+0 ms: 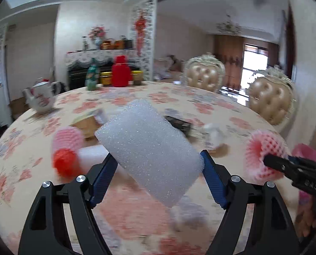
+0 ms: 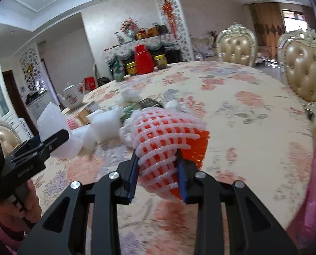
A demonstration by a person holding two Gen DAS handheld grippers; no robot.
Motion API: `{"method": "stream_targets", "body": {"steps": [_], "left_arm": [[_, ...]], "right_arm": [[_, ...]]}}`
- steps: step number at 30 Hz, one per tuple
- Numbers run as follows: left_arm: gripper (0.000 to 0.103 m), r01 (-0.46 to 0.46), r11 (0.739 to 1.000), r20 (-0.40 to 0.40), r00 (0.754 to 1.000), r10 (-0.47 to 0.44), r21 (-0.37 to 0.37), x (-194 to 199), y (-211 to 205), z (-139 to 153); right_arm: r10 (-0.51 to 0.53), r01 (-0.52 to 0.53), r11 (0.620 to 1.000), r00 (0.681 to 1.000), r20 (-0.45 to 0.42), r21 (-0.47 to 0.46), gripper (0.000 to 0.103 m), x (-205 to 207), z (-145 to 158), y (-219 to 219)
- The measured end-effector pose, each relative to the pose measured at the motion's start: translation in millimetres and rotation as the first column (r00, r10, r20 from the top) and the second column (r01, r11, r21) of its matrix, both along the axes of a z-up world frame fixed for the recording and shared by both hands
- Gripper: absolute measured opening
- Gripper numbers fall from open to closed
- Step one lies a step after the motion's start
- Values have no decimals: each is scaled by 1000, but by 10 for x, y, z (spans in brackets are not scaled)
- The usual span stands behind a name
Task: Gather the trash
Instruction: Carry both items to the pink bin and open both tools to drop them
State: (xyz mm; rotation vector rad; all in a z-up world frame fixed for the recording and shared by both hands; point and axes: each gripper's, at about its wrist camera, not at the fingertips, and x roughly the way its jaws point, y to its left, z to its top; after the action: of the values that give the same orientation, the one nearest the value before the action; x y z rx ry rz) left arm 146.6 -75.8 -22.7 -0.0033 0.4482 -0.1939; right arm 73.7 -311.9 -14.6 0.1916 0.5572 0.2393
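Here the left gripper [image 1: 159, 165] was clamped on a white foam block [image 1: 149, 150], tilted and lifted clear of the round table [image 1: 221, 106], its blue pads pressing both sides. The right gripper [image 2: 158, 170] was clenched on a pink-and-orange foam fruit net [image 2: 168, 140], held above the near right part of the tabletop, where the flowered cloth lay bare out to the curved far edge. The table's left and middle were crowded: a second pink net sleeve [image 1: 67, 138] with an orange end, white foam scraps [image 2: 104, 125], a crumpled white tissue [image 1: 214, 135], a dark flat packet [image 1: 179, 123] and a small cardboard box [image 1: 87, 123]. At the far rim stood one red thermos [image 1: 120, 71], two yellow-lidded jars [image 1: 106, 77], a green bottle [image 1: 92, 75] and one white teapot [image 1: 42, 96]. Two tufted gold chairs [image 2: 302, 70] stood past the right edge. A pink bag [image 2: 315, 191] showed at the near right.
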Motion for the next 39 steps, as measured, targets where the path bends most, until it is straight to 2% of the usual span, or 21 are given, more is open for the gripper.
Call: {"method": "stream_targets", "body": {"steps": [4,9,12,18,21,24,26,27,28,30,33,36,38,39], "left_arm": [[74,111,994,-14,994,-111,10,18,-361,-33],[74,245,969,-26,969,-245,21,58,-849,-45],[74,324,946,-34,946,-323,30,87,-1182,-63],[74,480,876,-46,877,-479,38,91,-1916,-54],[74,555,831,-48,832,-553,38,122,-2312,-25],[74,634,773,-41,773,-633,28,105,-2707,31],[74,688,725,-35,725,-688,21,102,-2998,61],[74,722,692,-33,692,-721,8,97,-3177,78],[74,750,662,-31,661,-749,-1,96,-3311,87],[74,784,620,-24,620,-784,-3,35,-3518,110],[74,841,542,-25,541,-840,-1,22,-3942,75],[74,851,525,-48,525,-850,13,50,-4208,-2],[74,870,493,-74,491,-868,-10,99,-4431,-100],[74,873,488,-81,485,-871,-15,106,-4487,-124]], "right_arm": [[-80,80,997,997,10,-11,31,-131,12,-277],[-200,200,979,980,20,-26,31,-349,23,-702],[-276,277,960,961,28,-37,31,-496,32,-954],[-423,427,900,904,59,-85,31,-798,73,-1436],[-496,502,858,865,76,-110,31,-957,80,-1727],[-567,573,811,820,86,-121,31,-1107,76,-2035],[-606,613,778,790,92,-140,32,-1184,62,-2239],[-622,628,765,778,91,-143,32,-1217,54,-2341],[-633,639,757,769,90,-140,32,-1247,46,-2435],[-649,654,745,756,81,-130,32,-1286,18,-2623],[-668,670,733,741,65,-115,33,-1364,-40,-2898],[-676,675,727,736,42,-124,35,-1419,-99,-3068],[-669,667,735,743,31,-121,36,-1416,-125,-3117],[-667,664,737,745,26,-127,38,-1422,-148,-3144]]}}
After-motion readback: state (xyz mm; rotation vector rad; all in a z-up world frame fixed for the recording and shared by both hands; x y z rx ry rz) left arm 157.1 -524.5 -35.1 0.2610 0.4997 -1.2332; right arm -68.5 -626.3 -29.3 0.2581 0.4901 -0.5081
